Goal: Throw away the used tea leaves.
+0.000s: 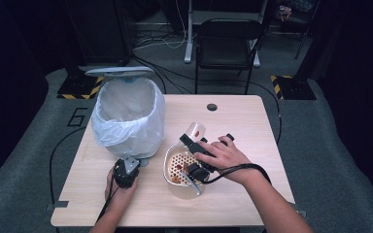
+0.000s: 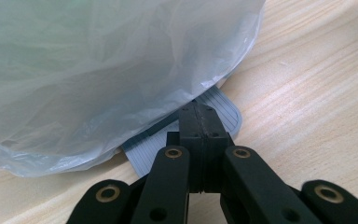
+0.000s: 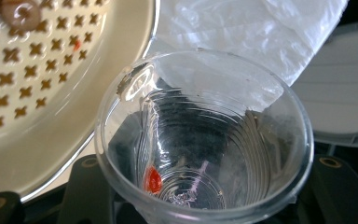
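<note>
Item 1: clear plastic cup [image 3: 205,140], centre of the right gripper view, gripped in my right gripper [image 1: 197,151] just right of centre in the high view. My jaws sit either side of the cup's wall and hold it tipped on its side. I judge it thin, light and easily crushed, slick where wet; best taken low on the ribbed wall with little pressure. Contents: one small red scrap [image 3: 152,179] near the base and some droplets, otherwise drained.

Item 2: cream strainer bowl [image 1: 171,167], lower centre of the high view, on the wooden table [image 1: 252,126] directly under my right hand [image 1: 226,156]. Its perforated insert [image 3: 32,51], upper left of the right gripper view, carries a brownish round piece [image 3: 19,13] and red flecks. The cup's mouth points away from it.

Item 3: waste bin lined with a translucent white bag [image 1: 128,116], upper left of the high view, lid [image 1: 119,71] raised behind. The bag is soft and billowy; what it holds cannot be made out.

Item 4: ribbed pale pedal [image 2: 214,114], centre of the left gripper view, at the bin's foot. My left gripper [image 1: 126,172] has its jaws pressed flat together, tips resting on the pedal. Stiff plastic, I judge; it should take a firm downward push.
</note>
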A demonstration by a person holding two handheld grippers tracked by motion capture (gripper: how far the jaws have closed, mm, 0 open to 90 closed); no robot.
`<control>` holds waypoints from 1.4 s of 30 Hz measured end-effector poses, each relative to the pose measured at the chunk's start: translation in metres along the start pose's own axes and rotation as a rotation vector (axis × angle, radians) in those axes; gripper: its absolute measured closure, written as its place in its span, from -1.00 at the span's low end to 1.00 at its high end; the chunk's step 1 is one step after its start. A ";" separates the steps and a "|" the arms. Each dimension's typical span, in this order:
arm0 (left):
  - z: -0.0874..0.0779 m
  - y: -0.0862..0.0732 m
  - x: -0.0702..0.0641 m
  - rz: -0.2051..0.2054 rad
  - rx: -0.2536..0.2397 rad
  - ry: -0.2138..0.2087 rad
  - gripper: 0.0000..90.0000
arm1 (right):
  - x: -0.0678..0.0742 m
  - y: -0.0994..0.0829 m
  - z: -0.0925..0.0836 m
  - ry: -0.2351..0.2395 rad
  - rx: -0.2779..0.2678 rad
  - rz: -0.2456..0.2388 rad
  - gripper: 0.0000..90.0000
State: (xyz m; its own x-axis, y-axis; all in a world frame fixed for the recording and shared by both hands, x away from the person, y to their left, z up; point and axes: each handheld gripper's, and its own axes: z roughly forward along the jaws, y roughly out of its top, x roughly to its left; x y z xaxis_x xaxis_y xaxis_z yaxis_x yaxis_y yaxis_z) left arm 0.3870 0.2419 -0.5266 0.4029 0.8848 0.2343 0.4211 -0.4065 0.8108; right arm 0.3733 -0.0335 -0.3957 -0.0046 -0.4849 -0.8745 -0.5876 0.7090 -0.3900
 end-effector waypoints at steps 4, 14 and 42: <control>0.000 0.000 0.000 0.001 0.002 -0.001 1.00 | -0.008 -0.009 0.001 0.032 -0.045 0.121 -0.08; 0.000 0.000 -0.001 -0.024 0.013 -0.023 1.00 | -0.019 -0.036 0.012 0.130 -0.172 0.513 -0.09; 0.000 0.000 -0.001 -0.024 0.009 -0.019 1.00 | -0.035 -0.103 0.033 0.228 -0.446 1.561 -0.06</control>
State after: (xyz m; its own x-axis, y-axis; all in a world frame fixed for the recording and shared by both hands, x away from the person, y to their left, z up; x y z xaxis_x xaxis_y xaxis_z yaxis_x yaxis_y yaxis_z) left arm 0.3864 0.2411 -0.5273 0.4074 0.8901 0.2045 0.4381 -0.3869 0.8114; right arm 0.4607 -0.0724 -0.3349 -0.8707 0.4270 -0.2440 -0.0721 0.3799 0.9222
